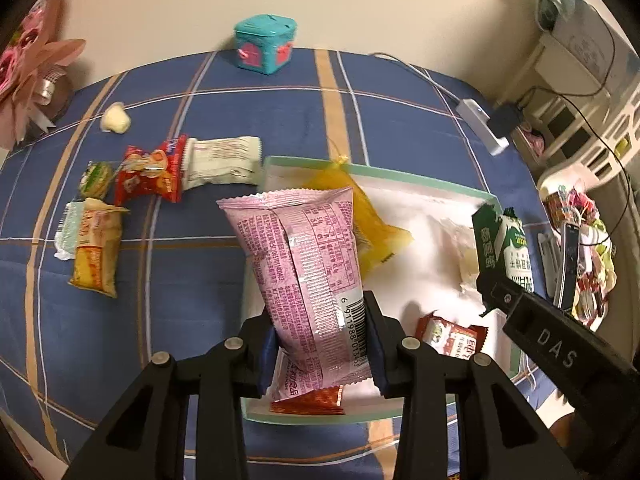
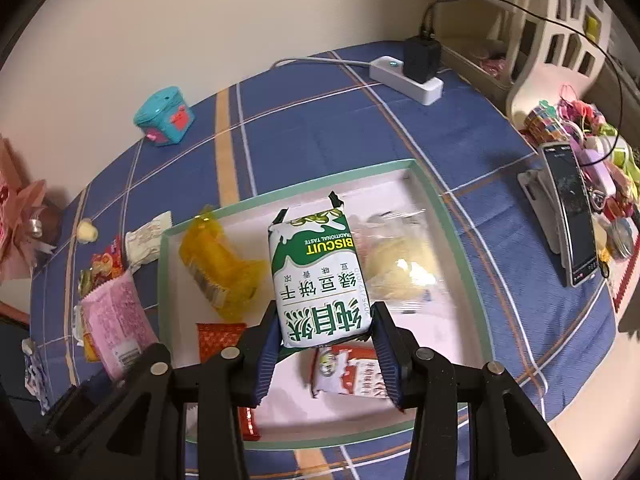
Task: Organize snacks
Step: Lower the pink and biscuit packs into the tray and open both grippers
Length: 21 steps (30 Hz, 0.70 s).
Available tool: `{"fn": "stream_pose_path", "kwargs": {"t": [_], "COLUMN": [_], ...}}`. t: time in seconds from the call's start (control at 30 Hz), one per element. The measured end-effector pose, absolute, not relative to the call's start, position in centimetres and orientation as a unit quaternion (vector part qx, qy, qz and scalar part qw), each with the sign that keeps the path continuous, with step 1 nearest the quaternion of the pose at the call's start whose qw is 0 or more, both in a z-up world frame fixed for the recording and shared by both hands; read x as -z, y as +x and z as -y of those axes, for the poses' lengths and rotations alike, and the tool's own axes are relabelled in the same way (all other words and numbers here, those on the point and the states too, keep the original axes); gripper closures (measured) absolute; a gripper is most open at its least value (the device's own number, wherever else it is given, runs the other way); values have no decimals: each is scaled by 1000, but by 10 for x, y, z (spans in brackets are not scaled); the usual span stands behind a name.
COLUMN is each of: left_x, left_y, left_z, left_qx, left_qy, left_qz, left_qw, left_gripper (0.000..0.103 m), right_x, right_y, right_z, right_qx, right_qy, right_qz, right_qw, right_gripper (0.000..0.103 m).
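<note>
- The left gripper (image 1: 322,346) holds a pink packet (image 1: 298,272): its fingers (image 1: 269,354) press the packet's lower part from both sides, near the barcode, and the packet stands up past the fingertips, over the near left corner of the tray (image 1: 424,182).
- The right gripper (image 2: 325,350) holds a green-and-white biscuit pack (image 2: 316,276): its fingers (image 2: 267,364) clamp the pack's near end, and the rest juts forward above the middle of the tray (image 2: 436,204).
- In the tray lie a yellow packet (image 2: 218,266), a clear bag (image 2: 400,264) with a pale snack, a red-and-white sachet (image 2: 352,374) under the right gripper, and a red packet (image 2: 218,338) by the near left.
- On the blue checked bench (image 1: 180,272), left of the tray, lie a white packet (image 1: 224,160), a red packet (image 1: 154,172), a small green one (image 1: 96,179), a yellow one (image 1: 96,252) and a pale round sweet (image 1: 115,119), all apart from both grippers.
- A teal box (image 1: 266,44) stands at the far edge; a power strip (image 2: 406,78) and a phone (image 2: 570,216) sit to the right.
</note>
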State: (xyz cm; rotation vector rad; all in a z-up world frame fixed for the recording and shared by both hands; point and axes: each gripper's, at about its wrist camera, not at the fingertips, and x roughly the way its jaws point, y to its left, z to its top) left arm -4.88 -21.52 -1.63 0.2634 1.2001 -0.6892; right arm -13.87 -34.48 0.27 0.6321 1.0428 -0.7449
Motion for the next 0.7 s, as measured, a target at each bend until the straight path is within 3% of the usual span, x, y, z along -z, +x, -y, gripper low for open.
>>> {"fn": "stream_pose_path", "kwargs": {"t": [0.7], "left_x": [68], "left_y": [-9], "left_z": [233], "left_qx": [284], "left_qy": [122], "left_qz": [-581], "left_qw": [753], "left_gripper": [64], "right_x": [39], "right_y": [-111], "right_z": [351], "right_qx": [305], "right_qy": [303], "right_qz": [-500], "right_qw": [752], "right_gripper": [56]}}
